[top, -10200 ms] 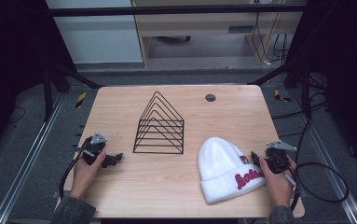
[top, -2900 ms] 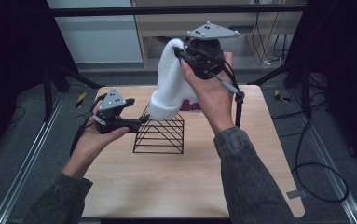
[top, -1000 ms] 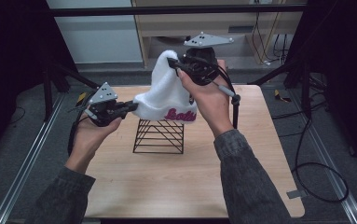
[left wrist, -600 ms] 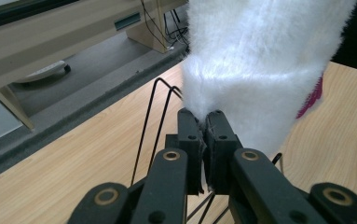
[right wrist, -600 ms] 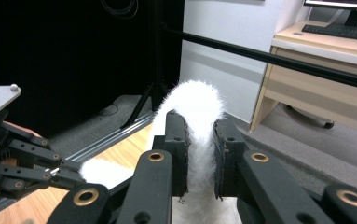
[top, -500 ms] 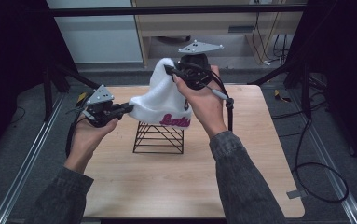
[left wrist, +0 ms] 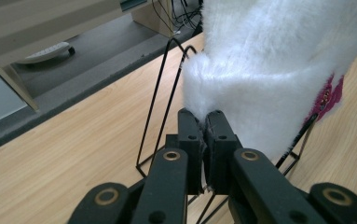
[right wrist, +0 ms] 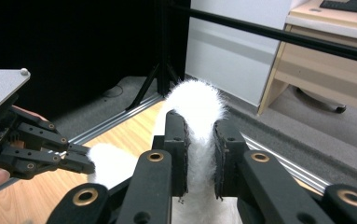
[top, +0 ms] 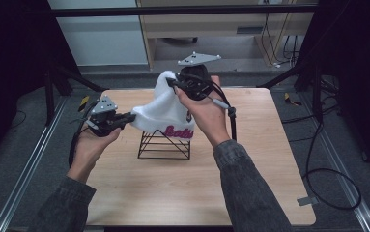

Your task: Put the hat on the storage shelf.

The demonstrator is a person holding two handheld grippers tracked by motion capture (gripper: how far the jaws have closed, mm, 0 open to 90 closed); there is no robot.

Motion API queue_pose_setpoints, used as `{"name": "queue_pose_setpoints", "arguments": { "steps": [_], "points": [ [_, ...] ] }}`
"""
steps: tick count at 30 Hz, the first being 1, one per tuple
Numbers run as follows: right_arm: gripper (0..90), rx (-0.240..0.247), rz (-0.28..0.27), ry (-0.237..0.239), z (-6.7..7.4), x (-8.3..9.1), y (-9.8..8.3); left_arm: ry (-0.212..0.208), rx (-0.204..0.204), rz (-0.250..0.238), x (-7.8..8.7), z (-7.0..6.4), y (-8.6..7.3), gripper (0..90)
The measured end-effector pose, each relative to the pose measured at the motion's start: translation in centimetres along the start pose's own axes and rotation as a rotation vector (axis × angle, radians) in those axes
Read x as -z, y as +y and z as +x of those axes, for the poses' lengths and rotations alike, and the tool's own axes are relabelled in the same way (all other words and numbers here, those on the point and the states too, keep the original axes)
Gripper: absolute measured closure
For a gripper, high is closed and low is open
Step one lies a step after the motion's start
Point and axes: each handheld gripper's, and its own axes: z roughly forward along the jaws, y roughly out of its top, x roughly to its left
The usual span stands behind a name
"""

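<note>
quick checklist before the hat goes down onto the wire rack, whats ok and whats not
1. Left tool shut on the white hat brim: ok.
2. Right tool shut on the hat's other end: ok.
3. Hat above the wire rack: ok.
4. Hat opening spread over the rack's peak: cannot tell.
5. Rack standing upright on the table: ok.
6. Hat seated fully on the rack: not ok, it hangs between the tools.

pale wooden desk [top: 231,29], grey floor [top: 23,159], perhaps carpeted.

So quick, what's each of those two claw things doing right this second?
Left gripper: closed, pinching the cuff edge of the white beanie.
Right gripper: closed on a fold of the same beanie, holding it up above the black wire rack.
</note>
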Motion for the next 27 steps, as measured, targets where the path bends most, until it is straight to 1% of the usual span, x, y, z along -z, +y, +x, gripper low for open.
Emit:
{"name": "queue_pose_setpoints", "arguments": {
  "steps": [2, 3, 5, 6, 7, 8, 9, 11, 18, 22, 27],
  "points": [
    [78.7, 0.006, 0.017, 0.002, 0.2, -0.3, -0.3, 0.000, 0.003, 0.005, 0.0, 0.1, -0.3, 86.6],
    [78.7, 0.005, 0.022, 0.004, 0.3, -0.4, -0.5, -0.003, 0.011, 0.007, -0.1, 0.2, -0.9, 86.5],
    [78.6, 0.009, 0.031, 0.012, 0.5, -0.7, -0.9, -0.007, 0.011, 0.012, 0.0, 0.1, -1.5, 86.6],
    [78.5, 0.011, 0.034, 0.015, 0.6, -0.7, -1.0, -0.007, 0.011, 0.012, 0.0, 0.1, -1.5, 86.5],
    [78.5, 0.014, 0.042, 0.016, 0.8, -0.8, -1.1, -0.009, 0.012, 0.019, -0.1, 0.0, -2.3, 86.5],
    [78.5, 0.014, 0.042, 0.016, 0.8, -0.8, -1.1, -0.009, 0.012, 0.019, -0.1, 0.0, -2.3, 86.6],
    [78.4, 0.016, 0.058, 0.016, 1.0, -1.1, -1.4, -0.014, 0.016, 0.026, -0.2, -0.1, -3.0, 86.5],
    [78.3, 0.013, 0.073, 0.017, 1.2, -1.4, -1.7, -0.017, 0.020, 0.027, -0.2, -0.2, -3.5, 86.5],
    [78.2, 0.018, 0.092, 0.026, 1.8, -1.9, -2.3, -0.026, 0.027, 0.036, -0.2, -0.3, -4.6, 86.5],
    [78.2, 0.015, 0.104, 0.030, 1.9, -2.1, -2.9, -0.032, 0.044, 0.038, -0.2, 0.0, -5.2, 86.5],
    [78.2, 0.013, 0.117, 0.036, 2.1, -2.4, -3.6, -0.032, 0.034, 0.051, -0.3, -0.2, -5.7, 86.5]
  ]
}}
